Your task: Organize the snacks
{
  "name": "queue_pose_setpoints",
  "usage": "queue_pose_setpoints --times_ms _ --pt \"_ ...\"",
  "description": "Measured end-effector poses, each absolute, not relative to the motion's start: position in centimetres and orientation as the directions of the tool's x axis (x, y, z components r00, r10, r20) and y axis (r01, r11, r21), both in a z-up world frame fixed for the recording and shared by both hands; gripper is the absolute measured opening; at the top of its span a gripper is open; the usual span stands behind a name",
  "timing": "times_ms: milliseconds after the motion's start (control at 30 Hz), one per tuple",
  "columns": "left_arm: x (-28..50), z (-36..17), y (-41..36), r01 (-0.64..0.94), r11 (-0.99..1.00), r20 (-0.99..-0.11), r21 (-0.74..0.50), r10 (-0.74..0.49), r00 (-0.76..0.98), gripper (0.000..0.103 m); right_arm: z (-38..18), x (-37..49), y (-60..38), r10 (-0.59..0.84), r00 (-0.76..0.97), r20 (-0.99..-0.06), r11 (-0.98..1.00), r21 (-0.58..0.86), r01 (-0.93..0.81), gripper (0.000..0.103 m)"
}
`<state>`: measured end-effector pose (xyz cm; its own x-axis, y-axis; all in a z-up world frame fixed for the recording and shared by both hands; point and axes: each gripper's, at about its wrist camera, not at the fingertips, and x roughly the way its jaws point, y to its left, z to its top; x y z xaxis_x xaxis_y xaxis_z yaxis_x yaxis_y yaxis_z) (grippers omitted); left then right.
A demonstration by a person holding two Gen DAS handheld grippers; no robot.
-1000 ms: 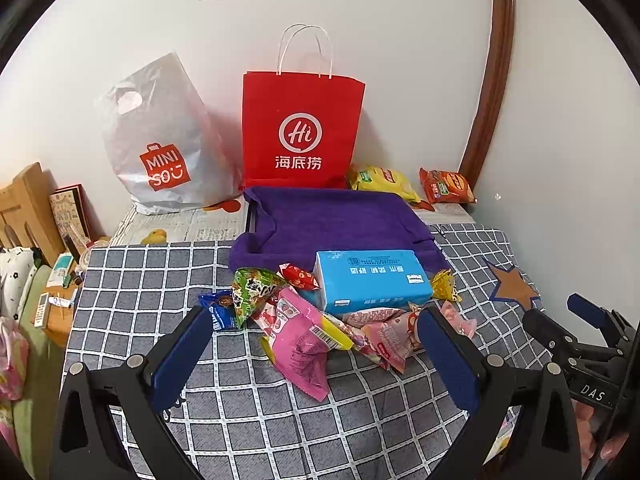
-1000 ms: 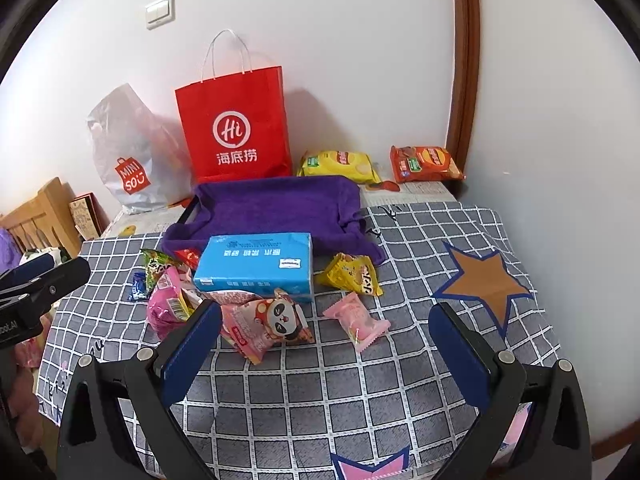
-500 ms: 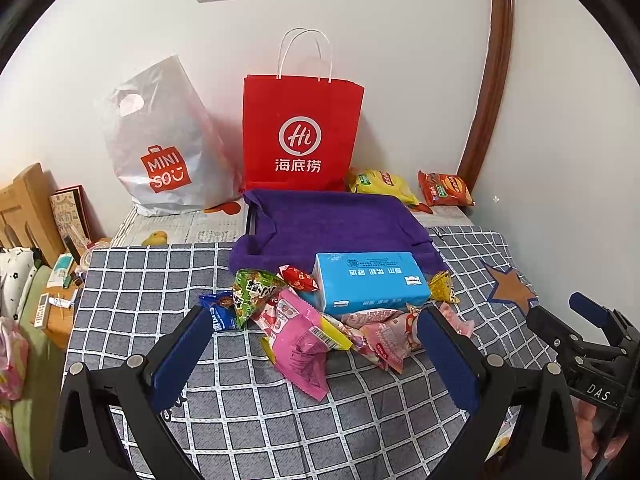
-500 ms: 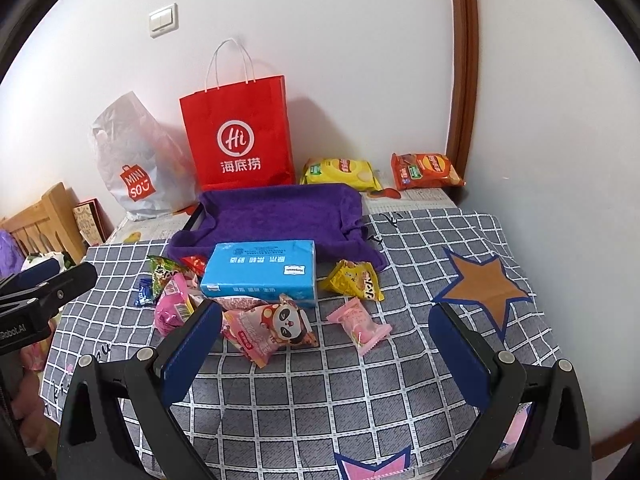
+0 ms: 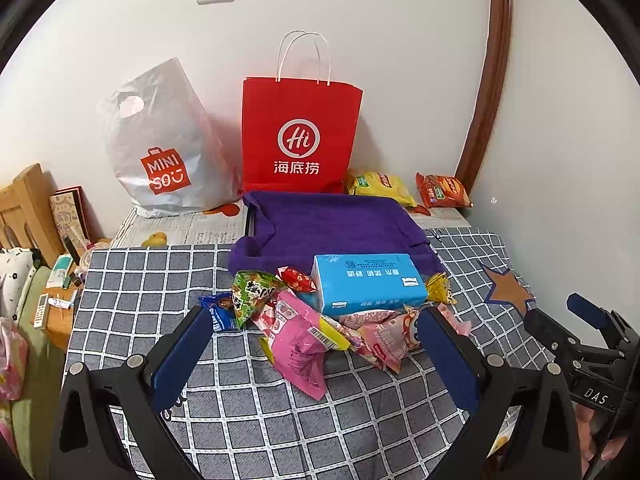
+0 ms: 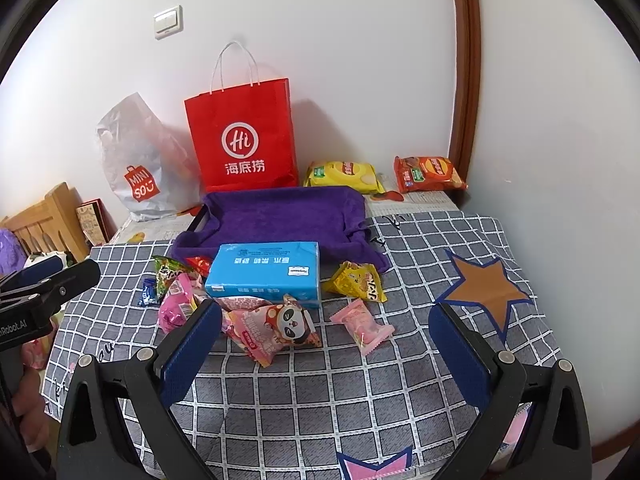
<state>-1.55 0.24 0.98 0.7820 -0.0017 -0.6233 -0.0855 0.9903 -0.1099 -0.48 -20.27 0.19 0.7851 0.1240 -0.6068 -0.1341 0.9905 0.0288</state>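
- Our left gripper hangs above the near part of the checked tablecloth, jaws spread wide with nothing between the blue pads.
- Our right gripper hangs likewise over the cloth, jaws wide apart and empty; the left tool shows at 9 o'clock in its view.
- The snacks lie in a loose heap at the middle of the table, against the near side of a blue tissue pack.
- In the left view, a large pink packet lies at 6 o'clock of the tissue pack, a green packet at its 9 o'clock, and a small blue packet just beside the green one.
- A small red packet touches the tissue pack's left end.
- In the right view, a panda packet lies at 6 o'clock of the tissue pack, a pink candy at its 5 o'clock, and a yellow packet at its 3 o'clock.
- A purple cloth covers a tray at 12 o'clock of the pack.
- Against the wall stand a red paper bag and a grey plastic bag, with a yellow chip bag and an orange chip bag at 3 o'clock of them.
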Motion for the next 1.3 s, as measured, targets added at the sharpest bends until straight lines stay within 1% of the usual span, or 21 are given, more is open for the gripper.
queue_pose_setpoints --times_ms 700,1100,1300 --pt "-2.01 1.65 0.70 -0.081 0.989 -0.597 -0.124 -0.009 0.802 0.102 0.62 -0.67 -20.08 0.141 0.798 -0.587 0.987 0.025 -0.156 0.102" --pt "-1.76 1.71 0.73 -0.071 0.989 -0.600 -0.128 -0.020 0.799 0.102 0.60 -0.65 -19.91 0.130 0.803 -0.582 0.988 0.012 -0.151 0.102" --pt "-1.14 1.46 1.12 -0.079 0.990 -0.600 -0.115 -0.006 0.800 0.102 0.56 -0.04 -20.35 0.142 0.807 -0.573 0.987 0.020 -0.159 0.102"
